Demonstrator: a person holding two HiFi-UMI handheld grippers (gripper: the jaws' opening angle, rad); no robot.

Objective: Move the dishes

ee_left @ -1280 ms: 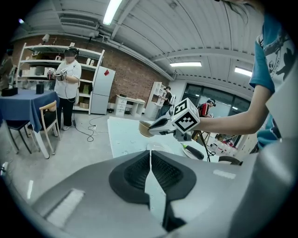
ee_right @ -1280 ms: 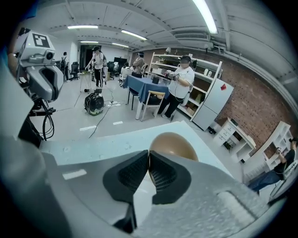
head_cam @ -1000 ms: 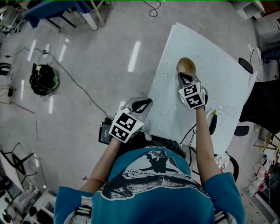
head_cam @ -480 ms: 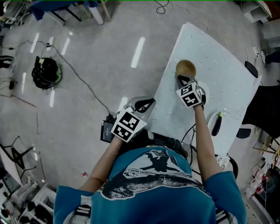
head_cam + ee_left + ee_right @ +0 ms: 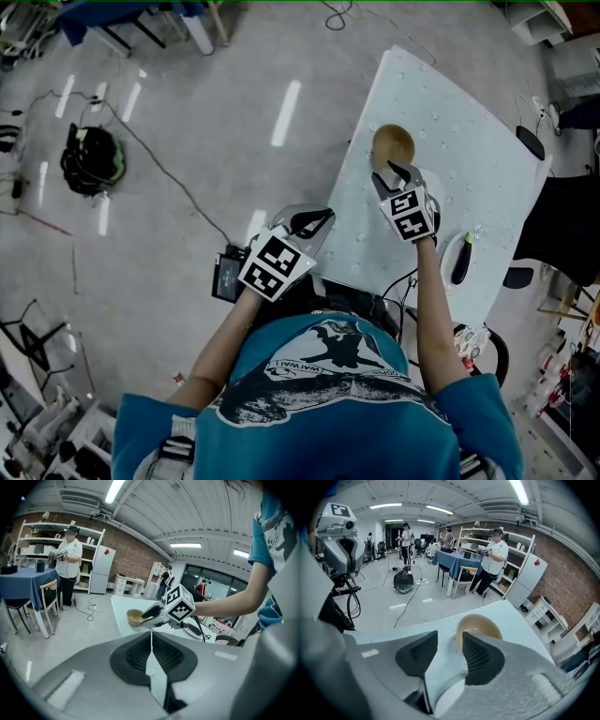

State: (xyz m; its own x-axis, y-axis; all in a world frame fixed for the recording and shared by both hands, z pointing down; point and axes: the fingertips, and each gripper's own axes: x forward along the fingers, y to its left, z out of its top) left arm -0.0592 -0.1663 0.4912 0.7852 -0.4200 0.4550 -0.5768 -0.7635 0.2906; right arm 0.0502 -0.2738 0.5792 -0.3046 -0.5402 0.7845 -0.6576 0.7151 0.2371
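Note:
A round wooden bowl [image 5: 394,143] stands upright on the white table [image 5: 469,159] near its far left side. My right gripper [image 5: 389,172] sits at the bowl's near rim with its jaws open. In the right gripper view the bowl [image 5: 480,622] lies just past the open right gripper [image 5: 449,637], and the right jaw covers its near edge. Whether the rim is between the jaws I cannot tell. My left gripper [image 5: 309,223] hangs shut and holds nothing, off the table's left edge. From the left gripper [image 5: 151,634] I see the bowl [image 5: 134,617] and the right gripper [image 5: 151,615].
A black pen-like object [image 5: 461,261] and cables lie at the table's near end, and a dark flat object [image 5: 527,141] at its far right edge. A black chair [image 5: 562,225] stands to the right. A black box [image 5: 228,279] and a cable bundle [image 5: 92,159] lie on the floor. People stand by the shelves [image 5: 492,555].
The head view has shifted slightly. My right gripper stays at the bowl's near rim, and the left gripper has hardly moved.

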